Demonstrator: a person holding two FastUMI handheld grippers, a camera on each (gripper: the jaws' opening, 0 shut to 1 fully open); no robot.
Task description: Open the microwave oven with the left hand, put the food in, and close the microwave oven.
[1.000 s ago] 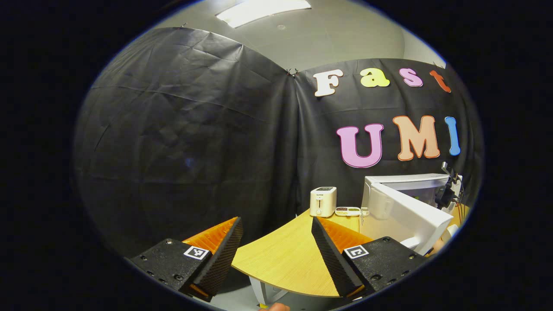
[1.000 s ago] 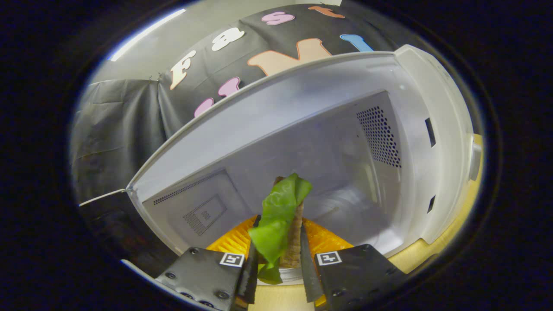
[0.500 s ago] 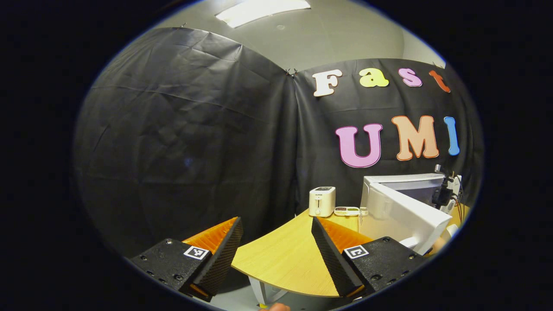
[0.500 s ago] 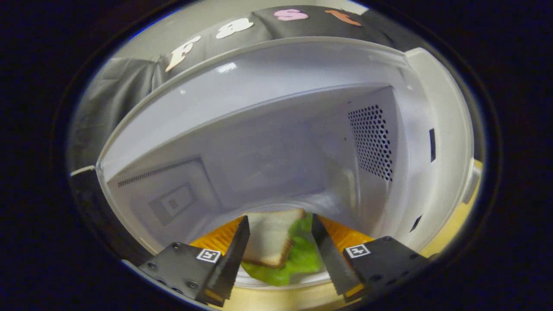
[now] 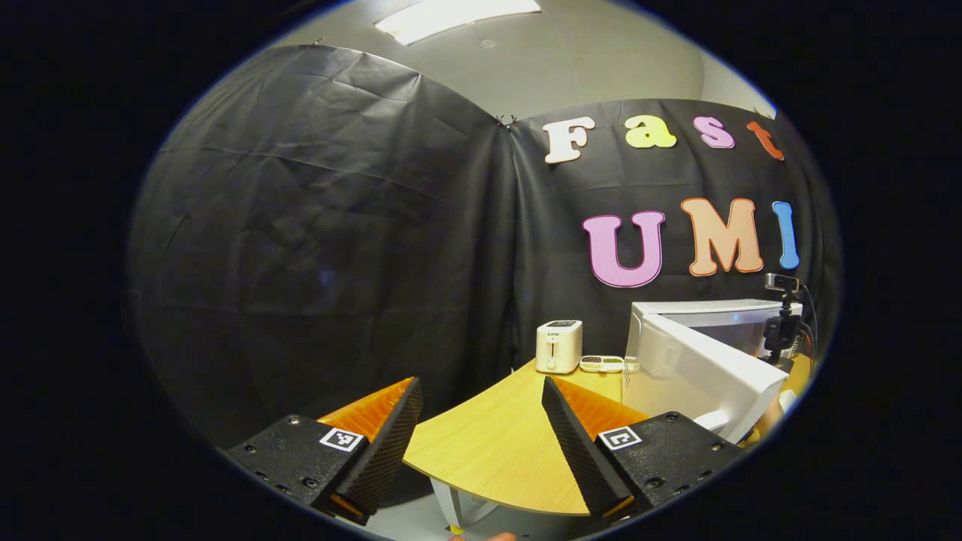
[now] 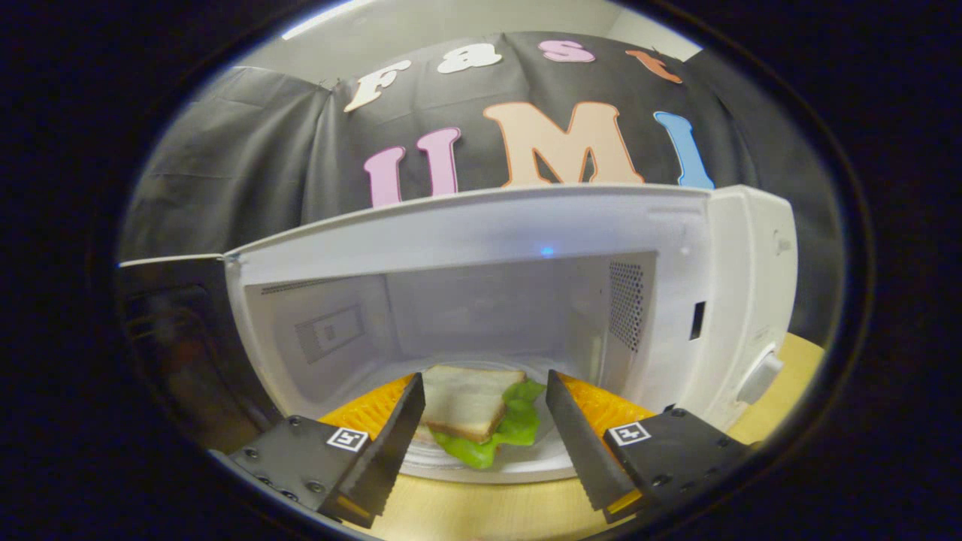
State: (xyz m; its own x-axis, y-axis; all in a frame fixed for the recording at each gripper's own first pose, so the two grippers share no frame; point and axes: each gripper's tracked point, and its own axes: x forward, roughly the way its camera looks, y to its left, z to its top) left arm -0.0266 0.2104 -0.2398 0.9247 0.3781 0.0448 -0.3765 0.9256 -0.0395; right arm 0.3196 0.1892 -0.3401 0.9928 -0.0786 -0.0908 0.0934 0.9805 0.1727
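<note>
So the sandwich (image 6: 481,413) is in. A second ago the right gripper (image 6: 481,443) had it pinched upright between its fingers, lettuce flopping over the front. Now it lies flat on the turntable plate (image 6: 518,467) inside the microwave (image 6: 481,233), bread on top, lettuce poking out the right side. The right gripper's fingers are spread wide with nothing between them, and the view has widened from cavity walls to the whole front of the oven, knob (image 6: 759,379) included, so I'd say that hand has backed out.

The left gripper (image 5: 481,443) hasn't budged: fingers apart, empty, hanging off past the table (image 5: 496,443) edge, well away from the oven. From there you can see the door (image 5: 706,372) swung open, with a toaster (image 5: 558,346) and a small tray (image 5: 603,364) behind it.

So open and load look done, only closing is left. I'd make sure the right gripper is clear of the door's path before swinging it shut.
</note>
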